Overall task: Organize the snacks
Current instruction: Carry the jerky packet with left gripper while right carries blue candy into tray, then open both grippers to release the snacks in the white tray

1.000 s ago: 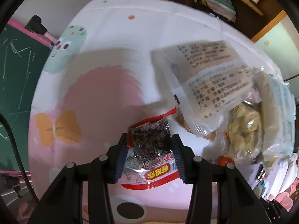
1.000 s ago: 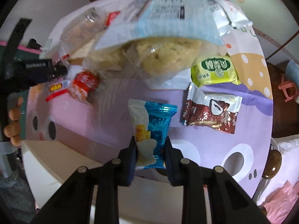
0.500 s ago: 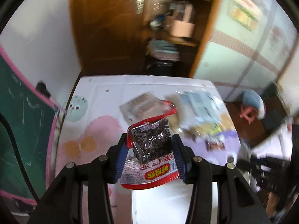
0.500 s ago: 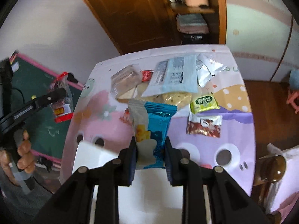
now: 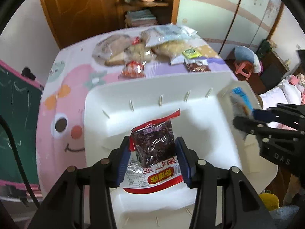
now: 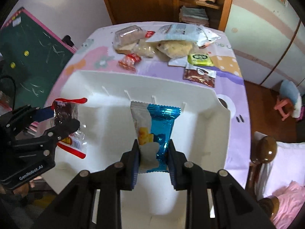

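Both grippers moved from the table to over the white bin, jaws clamping packets; "GenRobot.AI" readable.

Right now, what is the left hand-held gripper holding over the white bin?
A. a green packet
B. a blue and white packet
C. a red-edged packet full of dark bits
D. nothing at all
C: the left hand-held gripper is shut on the red-edged packet of dark bits, held above the white bin; the blue and white packet is in the right hand-held gripper.
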`<state>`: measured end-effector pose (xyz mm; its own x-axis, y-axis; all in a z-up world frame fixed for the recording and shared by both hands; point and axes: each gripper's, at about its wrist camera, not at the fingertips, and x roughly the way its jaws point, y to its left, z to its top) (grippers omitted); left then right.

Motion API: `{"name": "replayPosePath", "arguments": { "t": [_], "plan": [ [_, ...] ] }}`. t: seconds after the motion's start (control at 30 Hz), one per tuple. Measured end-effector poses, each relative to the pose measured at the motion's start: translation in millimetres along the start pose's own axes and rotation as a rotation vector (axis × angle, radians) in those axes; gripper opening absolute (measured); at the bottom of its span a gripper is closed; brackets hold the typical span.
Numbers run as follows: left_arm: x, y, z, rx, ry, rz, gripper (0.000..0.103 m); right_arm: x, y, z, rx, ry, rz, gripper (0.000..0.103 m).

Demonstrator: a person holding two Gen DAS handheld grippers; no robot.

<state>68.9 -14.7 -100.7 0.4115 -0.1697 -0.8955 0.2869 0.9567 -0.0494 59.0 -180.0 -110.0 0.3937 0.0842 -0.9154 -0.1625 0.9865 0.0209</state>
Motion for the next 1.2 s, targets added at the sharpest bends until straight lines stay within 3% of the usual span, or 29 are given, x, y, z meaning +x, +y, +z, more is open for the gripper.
{"name": "replayPosePath", "arguments": {
  "t": [0.13,0.4,0.47,0.53,0.57,0.8,1.2],
  "plan": [
    [5,2,-8,-0.011,0.016,0.043,0.046,-2,6,-5,-0.021,-0.048,-0.089,0.027],
    [7,-6,-15,0.009,0.02,0.077,0.052,-5,10,-9,-0.021,-0.074,-0.108,0.027],
    [4,-7,-14,0.009,0.013,0.081,0.062,-6,9,-9,-0.014,-0.074,-0.101,0.028],
    [0,-8,-14,0.011,-0.002,0.086,0.088,-7,9,-10,-0.007,-0.076,-0.103,0.03],
    [-2,-8,-14,0.01,-0.015,0.089,0.091,-8,9,-11,-0.004,-0.076,-0.107,0.031],
    [-6,-4,-12,-0.021,-0.018,0.073,0.092,-19,10,-12,-0.002,-0.132,-0.133,0.053],
    [-6,-1,-13,-0.041,-0.018,0.07,0.092,-24,13,-13,-0.007,-0.146,-0.127,0.053]
  ]
}}
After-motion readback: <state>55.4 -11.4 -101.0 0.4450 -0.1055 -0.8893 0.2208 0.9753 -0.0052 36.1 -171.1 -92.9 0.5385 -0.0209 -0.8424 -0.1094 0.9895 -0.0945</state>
